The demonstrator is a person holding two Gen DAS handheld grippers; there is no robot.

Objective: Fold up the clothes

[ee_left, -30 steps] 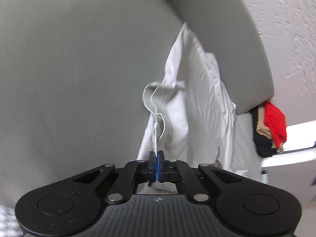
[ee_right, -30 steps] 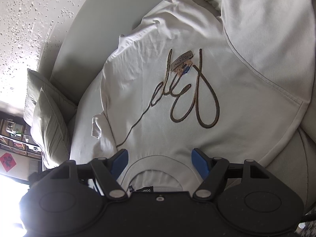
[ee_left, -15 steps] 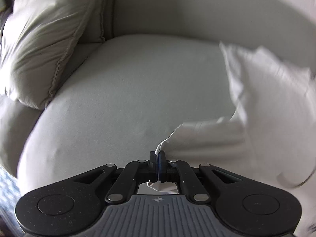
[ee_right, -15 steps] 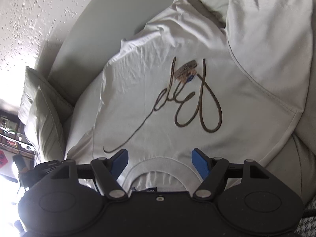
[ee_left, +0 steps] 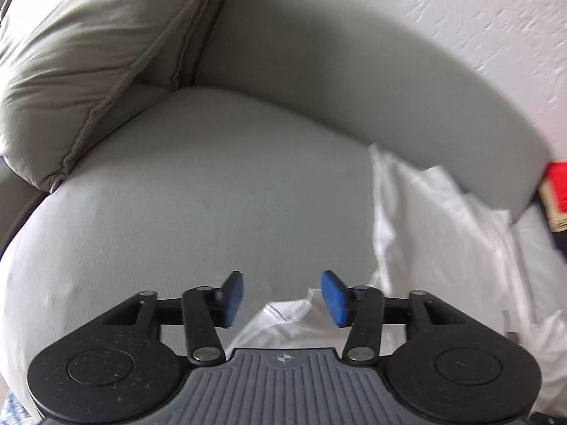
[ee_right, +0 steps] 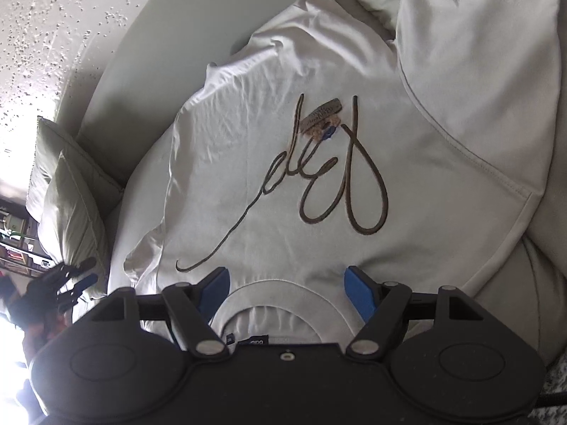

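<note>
A white T-shirt [ee_right: 283, 148] with a brown script design lies spread on a grey sofa seat [ee_left: 212, 194], collar toward my right gripper [ee_right: 285, 292]. One side is folded over as a flap [ee_right: 471, 81]. The right gripper is open and empty, hovering just above the collar [ee_right: 280, 294]. My left gripper [ee_left: 281, 299] is open and empty over the shirt's edge [ee_left: 283, 318], with the shirt [ee_left: 443, 241] lying to its right. The left gripper also shows at the left edge of the right wrist view [ee_right: 67, 279].
Grey cushions [ee_left: 81, 53] stand at the sofa's corner, and one shows in the right wrist view [ee_right: 67, 194]. The sofa backrest [ee_left: 354, 81] curves behind the seat. Red and dark clothes [ee_left: 556, 191] lie beyond the sofa's end. A textured white wall [ee_right: 46, 17] is behind.
My left gripper has opened and let go of the shirt's edge, after carrying it down and laying it on the seat. The right gripper stayed open over the collar.
</note>
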